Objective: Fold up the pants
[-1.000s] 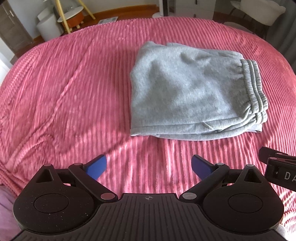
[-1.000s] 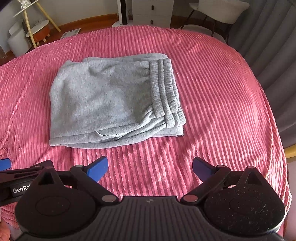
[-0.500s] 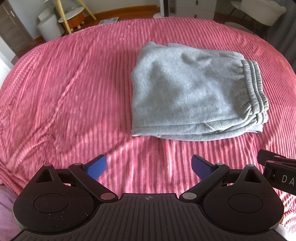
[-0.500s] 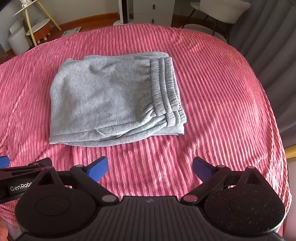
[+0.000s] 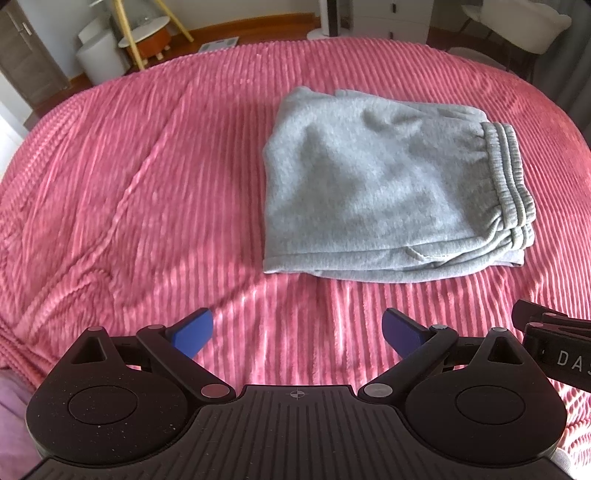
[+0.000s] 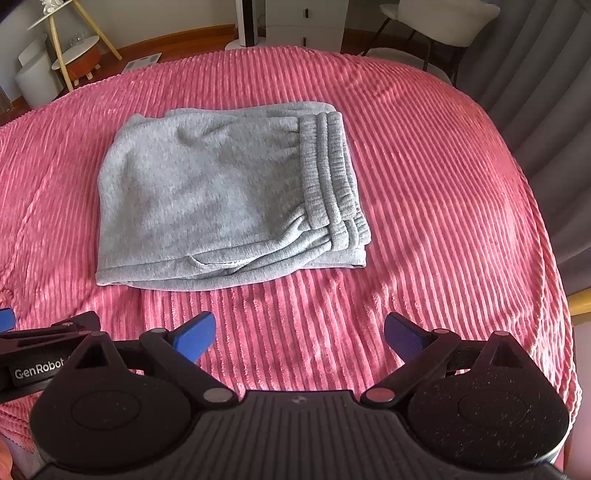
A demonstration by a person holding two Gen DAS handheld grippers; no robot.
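Grey pants (image 5: 388,184) lie folded into a compact, layered rectangle on the pink ribbed bedspread (image 5: 147,166), flat and touching neither tool. In the left wrist view they sit right of centre, a little beyond the fingers; in the right wrist view the pants (image 6: 221,199) sit left of centre on the bedspread (image 6: 443,184). The ribbed waistband (image 6: 328,166) runs along the right side of the bundle, and the stacked folded edges face the near side.

The left gripper (image 5: 298,330) hangs above bare bedspread near the pants' near edge, its blue pads spread wide with nothing between them. The right gripper (image 6: 300,332) is just the same: jaws wide apart, holding nothing, over bare fabric short of the bundle. Each tool shows at the edge of the other's view, the right gripper (image 5: 554,343) at the right side of the left camera, the left gripper (image 6: 48,347) at the left side of the right camera, so they sit side by side.

Beyond the far edge of the bed stand a white drawer unit (image 6: 306,22), a white chair (image 6: 439,18) and a small stool (image 6: 79,55) on a wooden floor. Grey curtains (image 6: 546,74) hang at the right.
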